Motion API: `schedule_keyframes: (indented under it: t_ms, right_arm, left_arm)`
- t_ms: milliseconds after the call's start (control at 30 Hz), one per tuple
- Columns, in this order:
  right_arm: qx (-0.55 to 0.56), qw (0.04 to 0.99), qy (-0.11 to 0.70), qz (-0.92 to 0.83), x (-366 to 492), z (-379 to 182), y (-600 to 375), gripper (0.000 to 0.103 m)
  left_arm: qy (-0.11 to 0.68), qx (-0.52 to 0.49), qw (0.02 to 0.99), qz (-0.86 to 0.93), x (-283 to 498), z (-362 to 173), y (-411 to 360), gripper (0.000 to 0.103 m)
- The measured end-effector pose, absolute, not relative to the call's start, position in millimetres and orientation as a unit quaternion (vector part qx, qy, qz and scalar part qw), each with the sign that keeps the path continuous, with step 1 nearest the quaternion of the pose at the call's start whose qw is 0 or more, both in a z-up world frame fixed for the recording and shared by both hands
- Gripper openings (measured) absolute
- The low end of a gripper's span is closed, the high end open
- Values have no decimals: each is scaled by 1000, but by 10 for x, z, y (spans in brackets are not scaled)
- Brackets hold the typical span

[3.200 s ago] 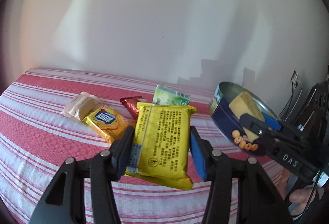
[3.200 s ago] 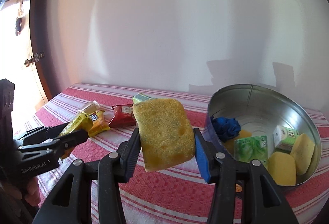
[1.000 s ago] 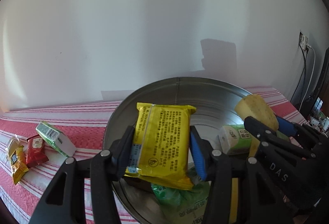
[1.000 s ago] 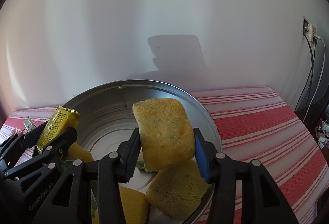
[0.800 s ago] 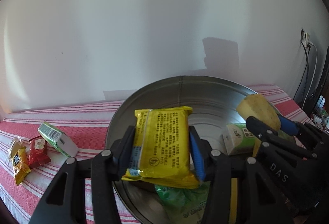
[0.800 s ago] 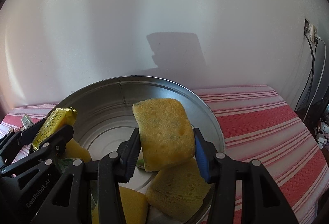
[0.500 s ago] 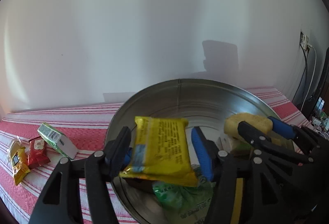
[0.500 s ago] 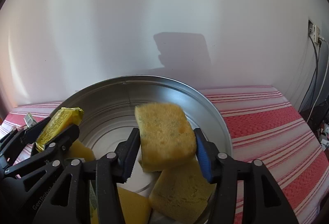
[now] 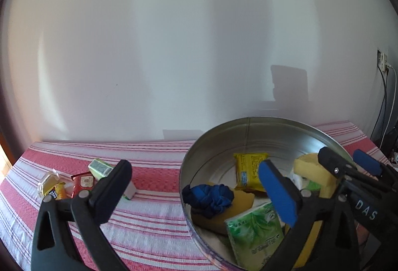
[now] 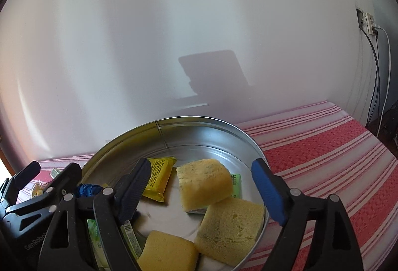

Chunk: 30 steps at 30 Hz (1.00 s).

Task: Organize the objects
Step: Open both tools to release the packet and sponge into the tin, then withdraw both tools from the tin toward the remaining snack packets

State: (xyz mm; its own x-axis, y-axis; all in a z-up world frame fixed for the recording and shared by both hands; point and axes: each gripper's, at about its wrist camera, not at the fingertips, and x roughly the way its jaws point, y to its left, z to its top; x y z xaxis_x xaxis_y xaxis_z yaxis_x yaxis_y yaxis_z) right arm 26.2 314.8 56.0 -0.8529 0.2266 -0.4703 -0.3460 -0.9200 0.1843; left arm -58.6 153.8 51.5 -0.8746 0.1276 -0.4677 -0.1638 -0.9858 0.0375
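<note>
Both our grippers had jaws opening with nothing between them: the left gripper [image 9: 196, 186] hung at the near left rim of the tin [image 9: 248, 119], the right gripper [image 10: 201, 186] over its middle. Inside the tin lay the yellow packet [image 9: 250, 171] and the sponge [image 10: 204, 184], both let go. Left of the tin, well apart on the striped cloth [image 9: 149, 216], the green box [image 9: 100, 167] and red sachet [image 9: 83, 182] waited; we judged our left gripper nearer them
</note>
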Motion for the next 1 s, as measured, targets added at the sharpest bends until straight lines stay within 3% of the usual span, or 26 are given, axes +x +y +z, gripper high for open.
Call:
schedule_keyframes:
  t_ms: [1000]
  right_arm:
    - [-176, 157, 55, 970, 357, 495, 2638, 85]
  left_arm:
    - [48, -215, 9, 975, -512, 204, 933, 103]
